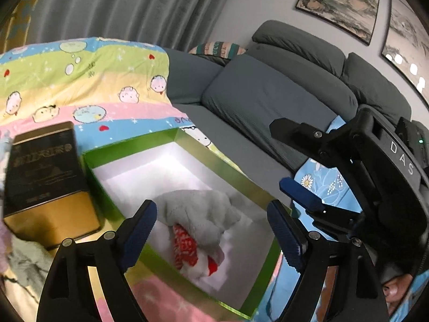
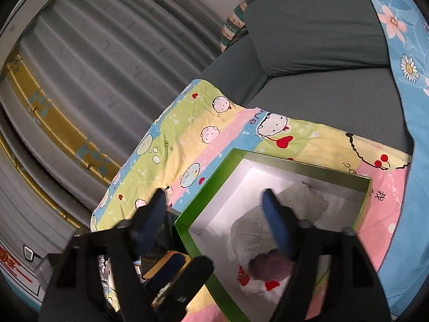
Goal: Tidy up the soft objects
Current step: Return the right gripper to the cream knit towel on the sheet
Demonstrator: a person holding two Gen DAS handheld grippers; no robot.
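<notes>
A green box (image 1: 236, 170) with a white inside lies open on a cartoon quilt. Inside it lie a grey knitted cloth (image 1: 203, 212) and a red-and-white cloth (image 1: 186, 245). My left gripper (image 1: 211, 237) is open and empty just above the box. My right gripper (image 2: 217, 222) is open and empty over the box's left wall (image 2: 199, 238); it also shows in the left wrist view (image 1: 292, 158) at the right. In the right wrist view the grey cloth (image 2: 249, 236), a mauve fuzzy piece (image 2: 270, 267) and the red-and-white cloth (image 2: 257, 281) lie in the box.
A black-and-gold tin (image 1: 45, 179) stands left of the box, with pale cloths (image 1: 24, 263) below it. The striped cartoon quilt (image 1: 80, 80) covers a grey sofa (image 1: 268, 99). A blue floral cloth (image 2: 402, 53) lies to the right. Grey curtains (image 2: 93, 67) hang behind.
</notes>
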